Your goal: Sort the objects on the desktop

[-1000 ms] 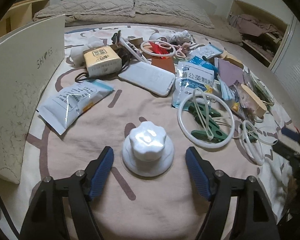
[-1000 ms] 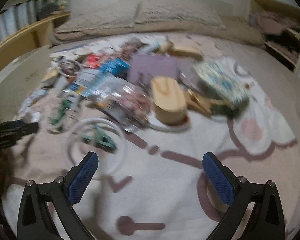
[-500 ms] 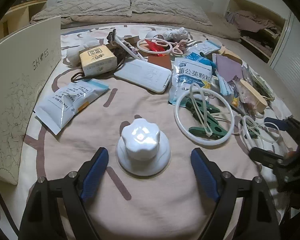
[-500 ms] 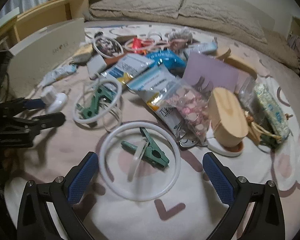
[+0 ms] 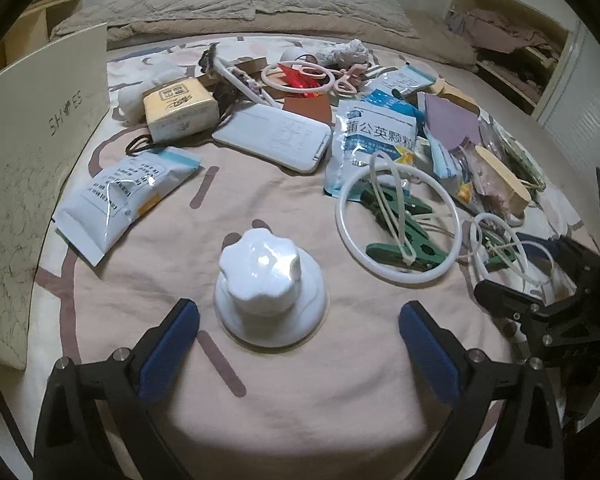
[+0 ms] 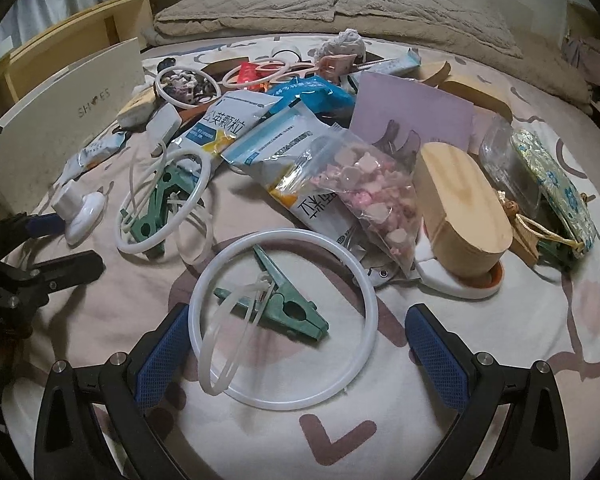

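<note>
Left hand-held gripper [image 5: 299, 334]: blue-padded jaws opening and spread wide, nothing gripped; the white scalloped plastic knob on a round base [image 5: 270, 286] stands on the bed just beyond the fingertips, nearer the left pad, touching neither.
Left view, bed cover [image 5: 300, 408]: pink sheet with mauve marks, carrying all the clutter.
Left view, near items: white-and-blue foil sachet [image 5: 120, 196] to the left of the knob; large white plastic ring with green clothes pegs tied to it [image 5: 396, 224] to the right; a smaller white ring [image 5: 500, 248] further right, next to the black frame of the other gripper [image 5: 540, 300].
Left view, far items: flat white rectangular case [image 5: 272, 136], yellow tissue pack [image 5: 178, 106], blue-and-white granule packet with Chinese print [image 5: 374, 140], pink ring with red piece [image 5: 298, 76].
Left view, edge: cream cardboard shoe-box lid [image 5: 32, 168] upright at the left.
Right hand-held gripper [image 6: 298, 348]: jaws wide apart, holding nothing; a white plastic ring with one green peg [image 6: 284, 320] lies flat on the bed, partly between the pads, close to the left pad without clear contact.
Right view, behind the ring: clear zip bag of pink pieces [image 6: 374, 196], oval pale-wood box on a white dish [image 6: 460, 208], purple card [image 6: 412, 116], green patterned pouch [image 6: 552, 184].
Right view, left side: the knob [image 6: 80, 208] lying beside the left gripper's dark fingers.
</note>
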Demonstrator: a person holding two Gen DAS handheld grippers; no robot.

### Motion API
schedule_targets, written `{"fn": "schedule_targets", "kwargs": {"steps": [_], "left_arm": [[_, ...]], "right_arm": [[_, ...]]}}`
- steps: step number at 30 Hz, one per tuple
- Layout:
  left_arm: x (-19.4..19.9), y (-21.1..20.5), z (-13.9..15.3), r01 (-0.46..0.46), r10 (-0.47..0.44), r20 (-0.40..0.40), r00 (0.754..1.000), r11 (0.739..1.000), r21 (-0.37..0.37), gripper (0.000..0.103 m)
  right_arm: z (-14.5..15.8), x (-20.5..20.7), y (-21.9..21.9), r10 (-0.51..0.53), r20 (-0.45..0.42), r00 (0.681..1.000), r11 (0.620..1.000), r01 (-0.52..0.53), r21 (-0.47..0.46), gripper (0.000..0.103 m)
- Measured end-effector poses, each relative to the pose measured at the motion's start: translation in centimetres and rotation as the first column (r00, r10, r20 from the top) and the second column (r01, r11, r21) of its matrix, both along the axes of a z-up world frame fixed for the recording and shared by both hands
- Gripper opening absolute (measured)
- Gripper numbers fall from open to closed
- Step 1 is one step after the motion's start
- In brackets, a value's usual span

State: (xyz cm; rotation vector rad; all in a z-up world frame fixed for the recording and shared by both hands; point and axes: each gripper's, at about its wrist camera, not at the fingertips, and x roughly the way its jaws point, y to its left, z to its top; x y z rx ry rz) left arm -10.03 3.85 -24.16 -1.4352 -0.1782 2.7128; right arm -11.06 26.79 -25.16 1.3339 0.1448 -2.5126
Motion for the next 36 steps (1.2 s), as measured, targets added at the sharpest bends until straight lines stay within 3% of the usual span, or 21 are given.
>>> {"fn": "schedule_targets", "kwargs": {"steps": [4, 13, 24, 26, 29, 36], "left_arm": [[0.0, -0.3, 0.2, -0.026, 0.026, 0.002, 1.000, 0.999, 0.025, 0.098], [0.2, -0.3, 0.2, -0.112, 0.111, -0.038, 0.993, 0.993, -0.033, 0.081], [0.6, -0.2, 0.4, -0.145, 0.140, -0.072, 0.988, 0.986, -0.082, 0.062], [0.7, 0.0, 0.5, -0.137, 0.130, -0.080, 0.988, 0.986, -0.094, 0.057], [0.7, 0.2, 0.5, -0.135, 0.127, -0.085, 0.988, 0.985, -0.105, 0.056], [1.0, -0.3, 0.9, -0.147, 0.141, -0.077, 0.987, 0.986, -0.077, 0.054]], "right_arm": [[0.1, 0.0, 0.1, -0.002, -0.005, 1.000, 1.000, 0.002, -0.005, 0.103], [0.2, 0.1, 0.0, -0.004, -0.017, 1.000, 1.000, 0.004, -0.007, 0.103], [0.7, 0.3, 0.2, -0.017, -0.038, 0.999, 1.000, 0.016, -0.025, 0.103], [0.8, 0.4, 0.3, -0.020, -0.046, 0.999, 0.999, 0.019, -0.029, 0.100], [1.2, 0.6, 0.5, -0.025, -0.056, 0.998, 0.999, 0.023, -0.045, 0.085], [1.8, 1.0, 0.7, -0.021, -0.077, 0.997, 0.998, 0.016, -0.060, 0.084]]}}
